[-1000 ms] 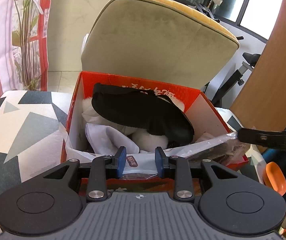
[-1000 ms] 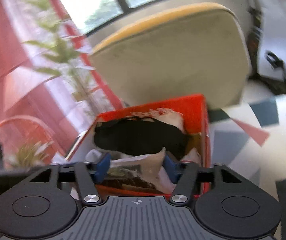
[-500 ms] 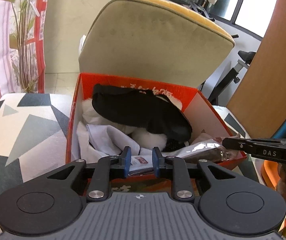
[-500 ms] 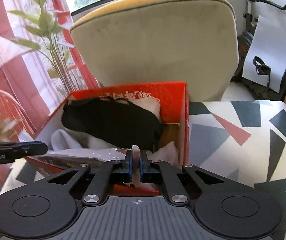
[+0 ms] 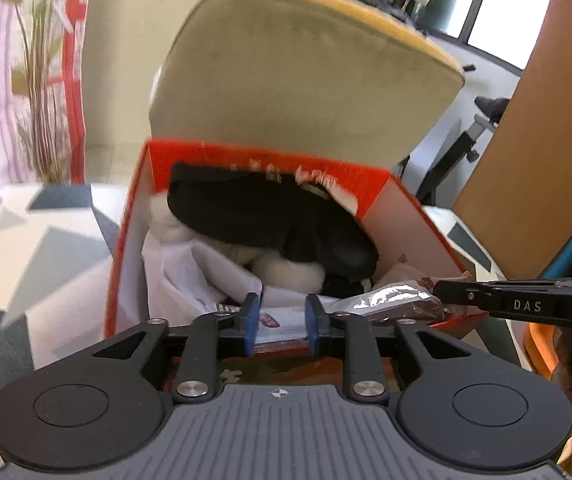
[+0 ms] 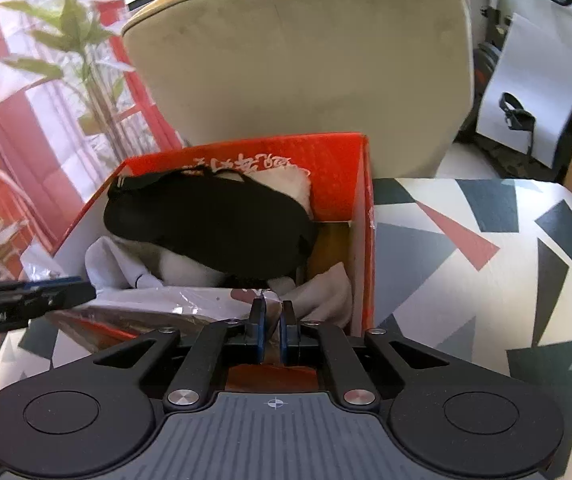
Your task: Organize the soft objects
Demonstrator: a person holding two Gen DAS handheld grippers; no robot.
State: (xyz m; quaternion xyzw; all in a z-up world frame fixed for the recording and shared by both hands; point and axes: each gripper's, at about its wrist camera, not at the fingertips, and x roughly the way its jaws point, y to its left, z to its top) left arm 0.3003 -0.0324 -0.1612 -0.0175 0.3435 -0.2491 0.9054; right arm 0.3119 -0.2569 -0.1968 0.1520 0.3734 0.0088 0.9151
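Note:
A red cardboard box (image 5: 414, 220) (image 6: 360, 216) stands on the patterned table and holds a black cloth (image 5: 270, 216) (image 6: 210, 224), white fluffy items (image 5: 290, 272) and a white garment (image 5: 190, 272). A clear plastic packet with dark contents (image 5: 394, 300) (image 6: 158, 304) lies across the box's near edge. My right gripper (image 6: 272, 326) is shut on one end of the packet. My left gripper (image 5: 280, 320) is partly open around the packet's other, white-labelled end (image 5: 282, 320), and its blue pads stand apart from the packet.
A beige cushioned chair back (image 5: 306, 80) (image 6: 298, 56) rises right behind the box. The table (image 6: 486, 264) has a grey, red and white triangle pattern. A plant (image 6: 74, 52) and red curtain stand at the left. A wooden panel (image 5: 546, 120) is at the right.
My right gripper closed on the packet's end. My left gripper narrowed, then opened a little, and moved closer to the box.

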